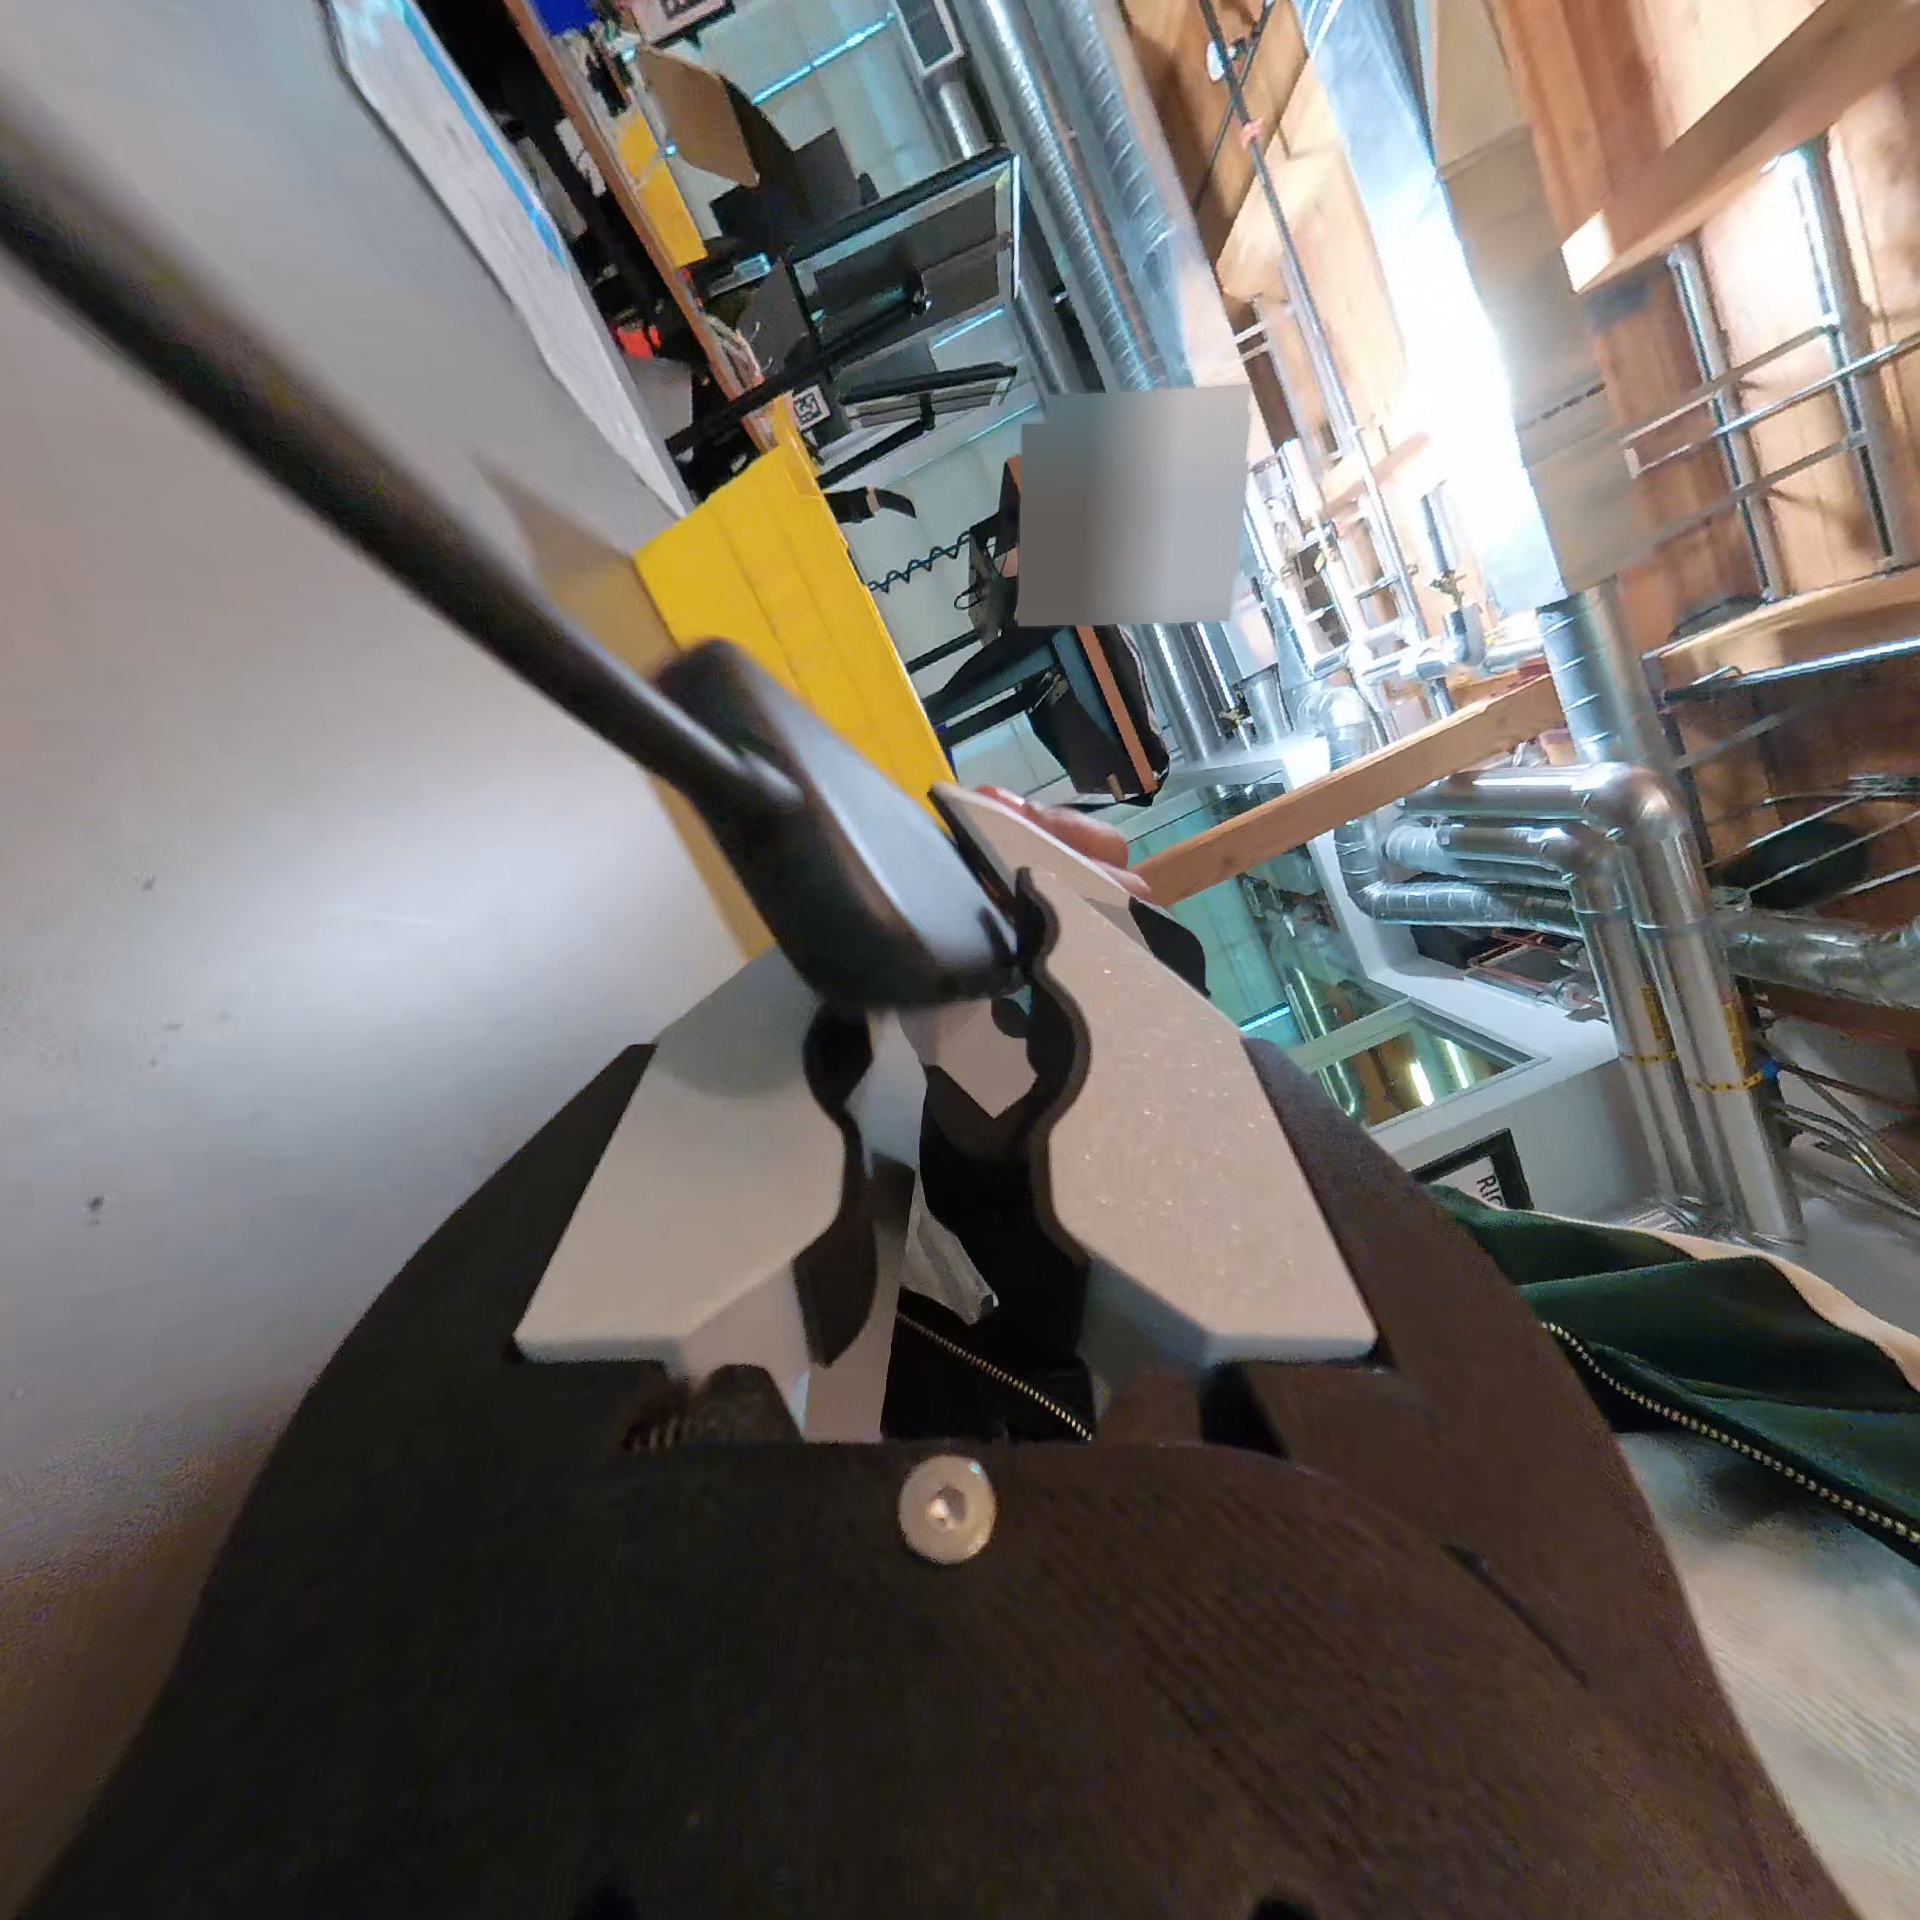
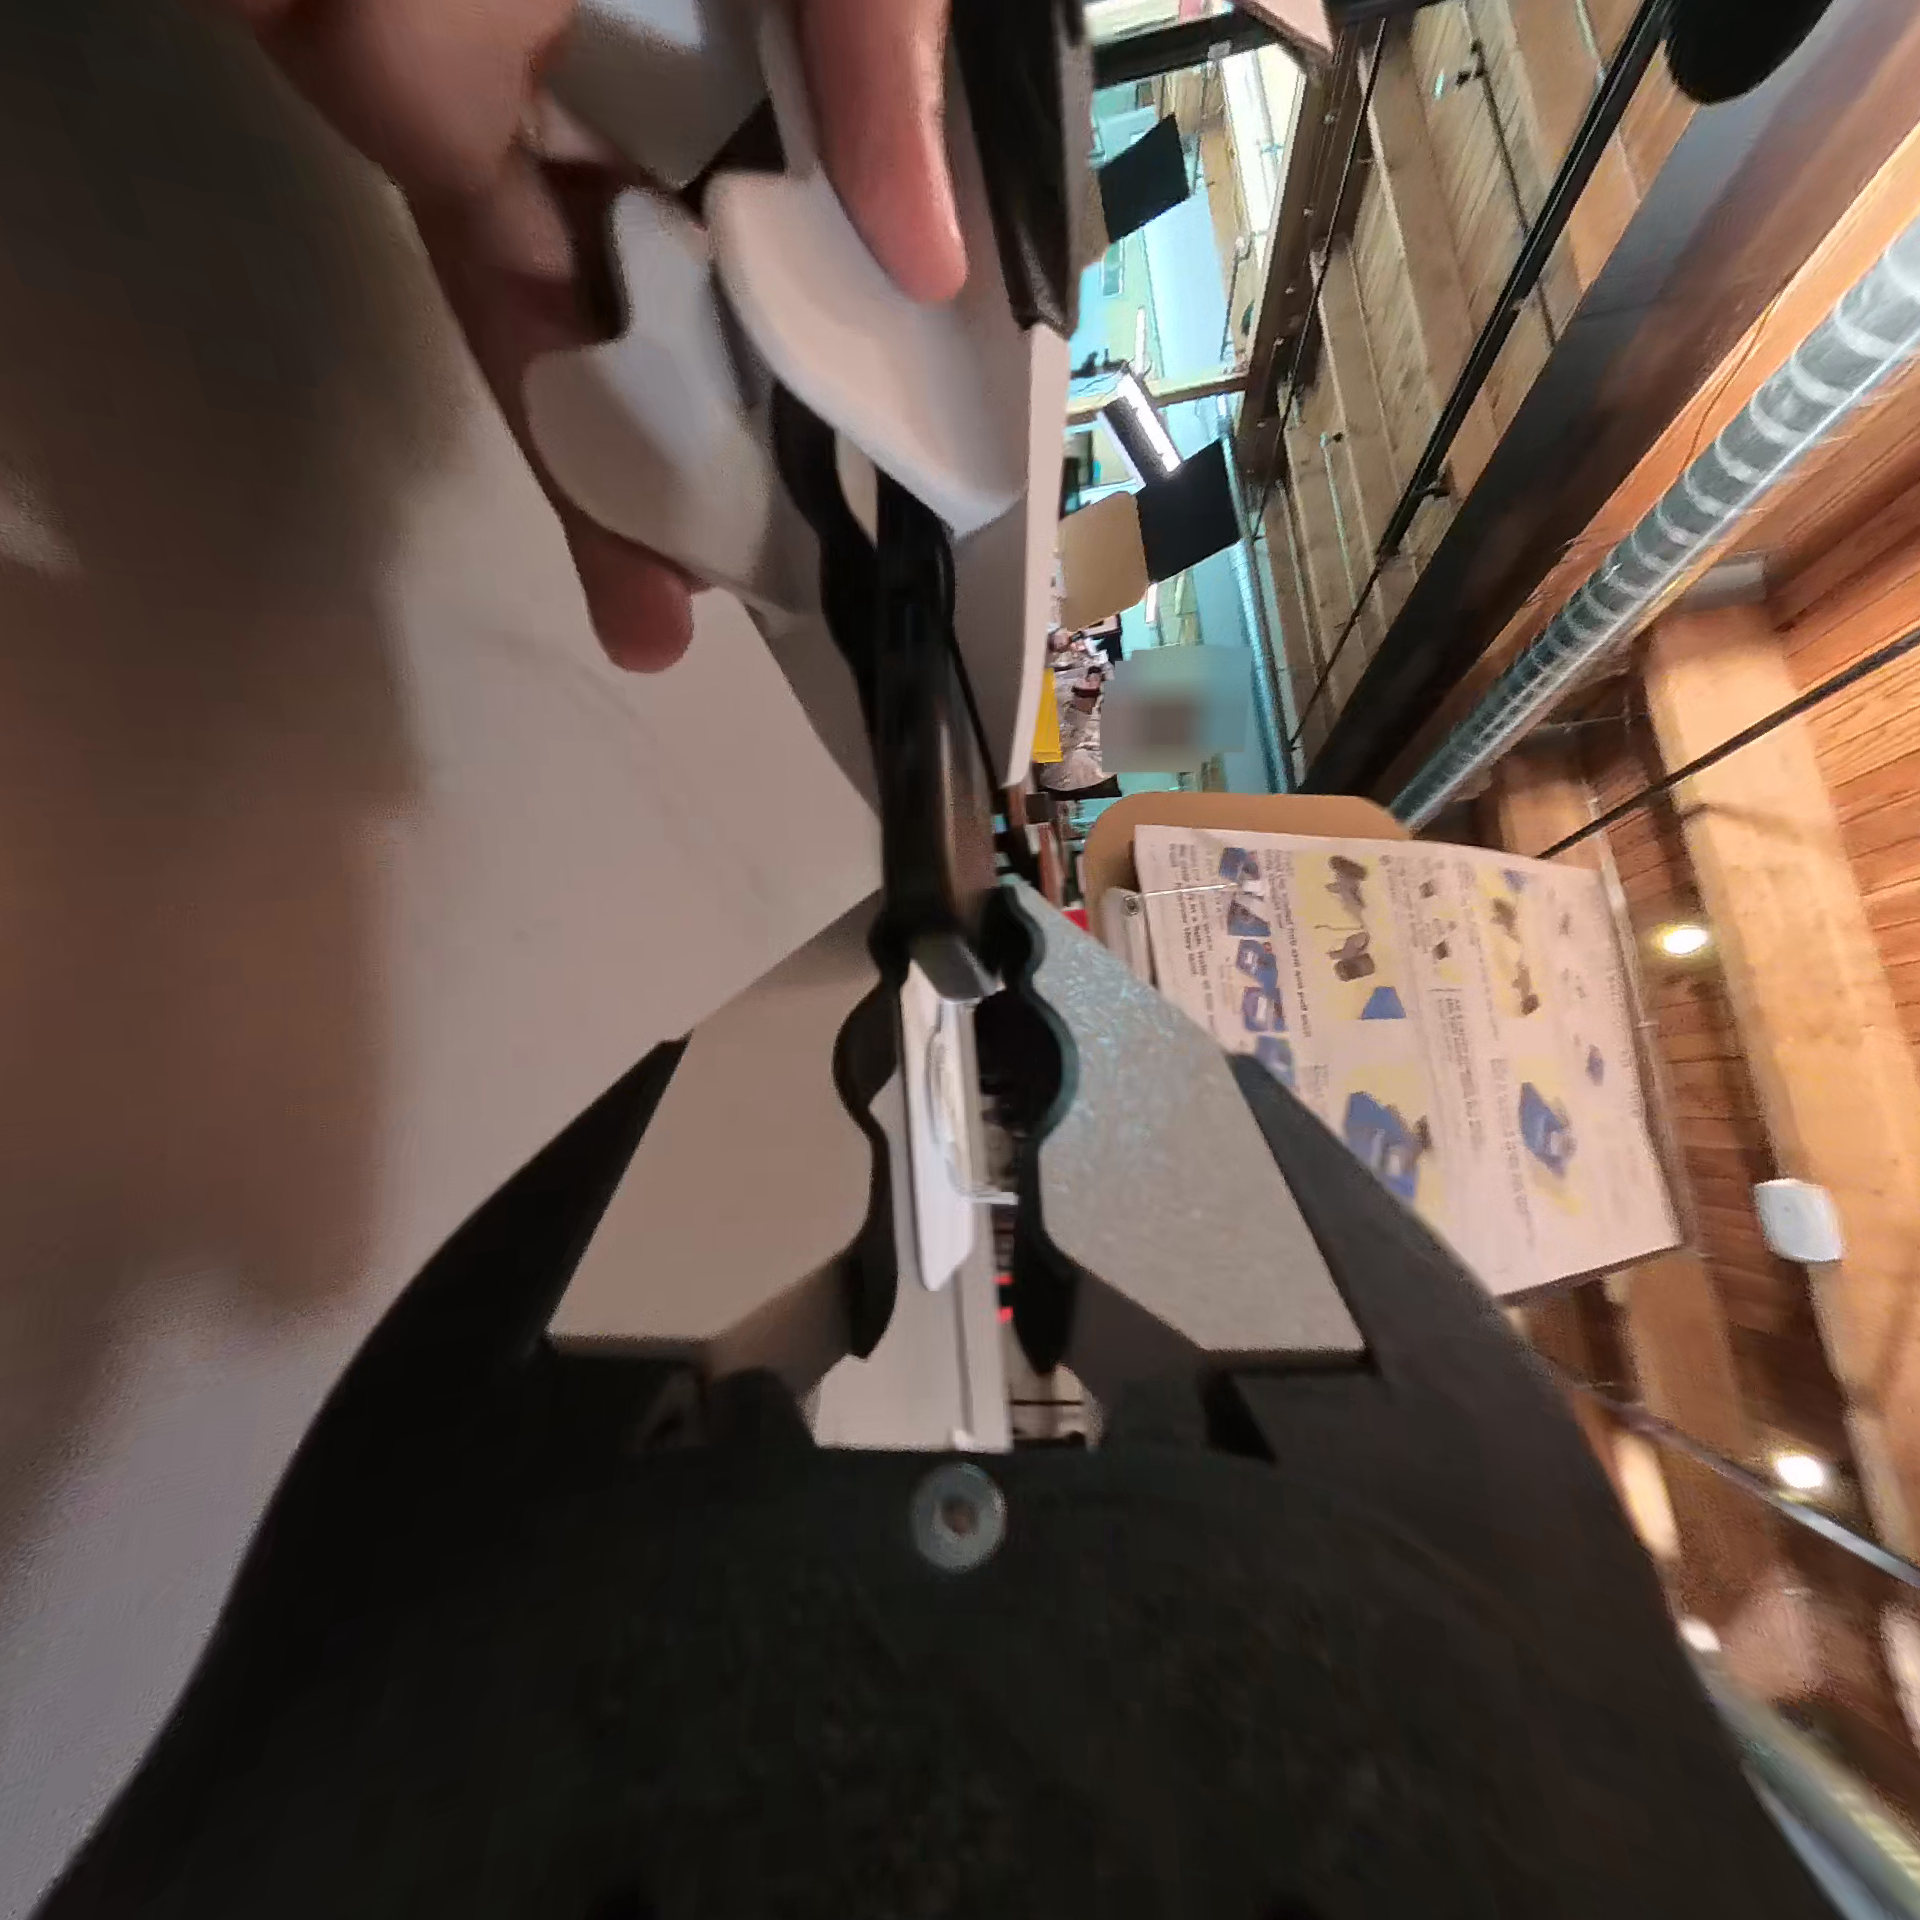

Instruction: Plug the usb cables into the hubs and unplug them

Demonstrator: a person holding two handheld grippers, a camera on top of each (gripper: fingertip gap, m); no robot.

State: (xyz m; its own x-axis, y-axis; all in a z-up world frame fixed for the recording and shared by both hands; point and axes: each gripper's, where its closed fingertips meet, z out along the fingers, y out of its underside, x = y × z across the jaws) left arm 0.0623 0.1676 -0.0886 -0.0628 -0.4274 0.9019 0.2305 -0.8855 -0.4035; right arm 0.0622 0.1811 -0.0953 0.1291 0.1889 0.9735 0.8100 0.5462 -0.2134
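My left gripper is shut on the end of a flat black hub, held above the white table. The hub's thick black cable runs off to the upper left. My right gripper is shut on a silver usb plug, whose black body runs up into the left gripper. A hand holds that left gripper. The two grippers meet tip to tip. A grey finger of the right gripper shows just past the hub. Whether the plug is seated in the hub is hidden.
A yellow bin stands at the table's far edge. A green zipped jacket lies to the right. A printed sheet on cardboard stands behind the right gripper. Both views are rolled sideways, with workshop shelves and pipes behind.
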